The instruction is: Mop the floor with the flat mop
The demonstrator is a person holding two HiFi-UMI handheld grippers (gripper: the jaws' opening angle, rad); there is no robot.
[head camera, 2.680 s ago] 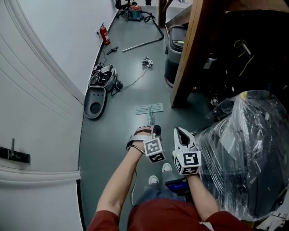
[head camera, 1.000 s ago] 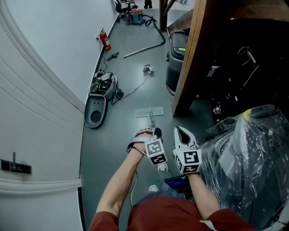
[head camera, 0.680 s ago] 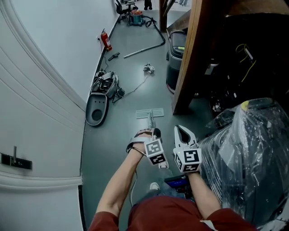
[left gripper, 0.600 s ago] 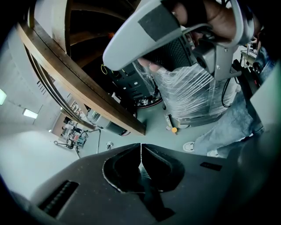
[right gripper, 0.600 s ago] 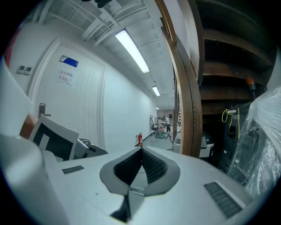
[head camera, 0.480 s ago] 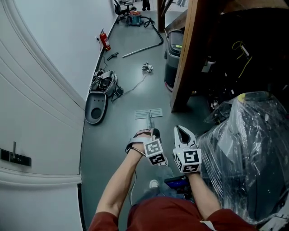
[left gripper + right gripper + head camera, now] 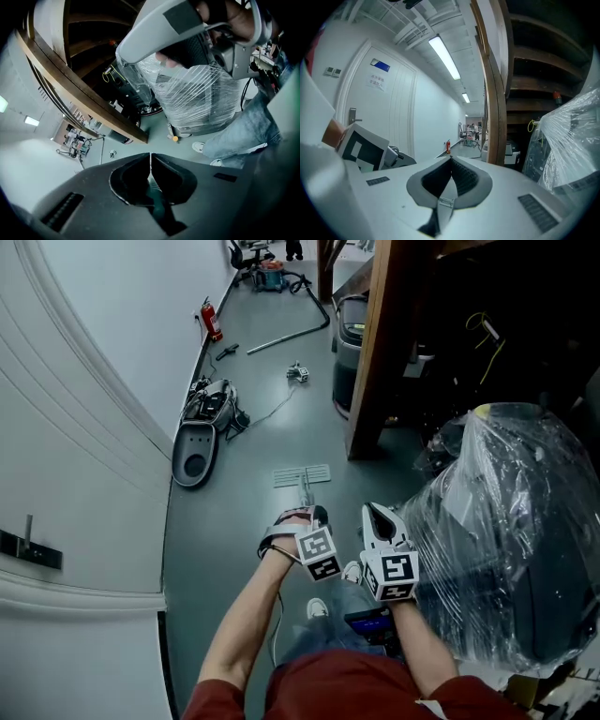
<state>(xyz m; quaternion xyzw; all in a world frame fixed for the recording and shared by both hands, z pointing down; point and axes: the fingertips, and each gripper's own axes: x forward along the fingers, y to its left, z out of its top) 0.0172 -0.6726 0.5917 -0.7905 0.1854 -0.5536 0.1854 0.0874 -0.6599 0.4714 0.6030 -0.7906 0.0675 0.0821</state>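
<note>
The flat mop's pale head (image 7: pixel 302 475) lies flat on the grey-green floor ahead of me. Its thin handle (image 7: pixel 306 495) rises back to my left gripper (image 7: pixel 317 515), which is shut on it. In the left gripper view the jaw tips (image 7: pixel 150 154) meet and a ribbed stretch of the handle (image 7: pixel 153 185) sits in the hollow behind them. My right gripper (image 7: pixel 372 512) hangs just right of the left one, apart from the handle. Its jaws are shut on nothing in the right gripper view (image 7: pixel 451 159).
A big plastic-wrapped bulk (image 7: pixel 506 531) stands close on the right. A wooden post (image 7: pixel 368 362) and a dark bin (image 7: pixel 347 352) stand ahead right. A grey machine with cables (image 7: pixel 197 451) lies by the curved white wall (image 7: pixel 75 427). A metal tube (image 7: pixel 286 336) and a fire extinguisher (image 7: pixel 209 320) are farther off.
Both grippers keep their hold and spacing. The view has drifted, the wrapped bulk looms nearer on the right, and my shoes have shifted under the grippers.
</note>
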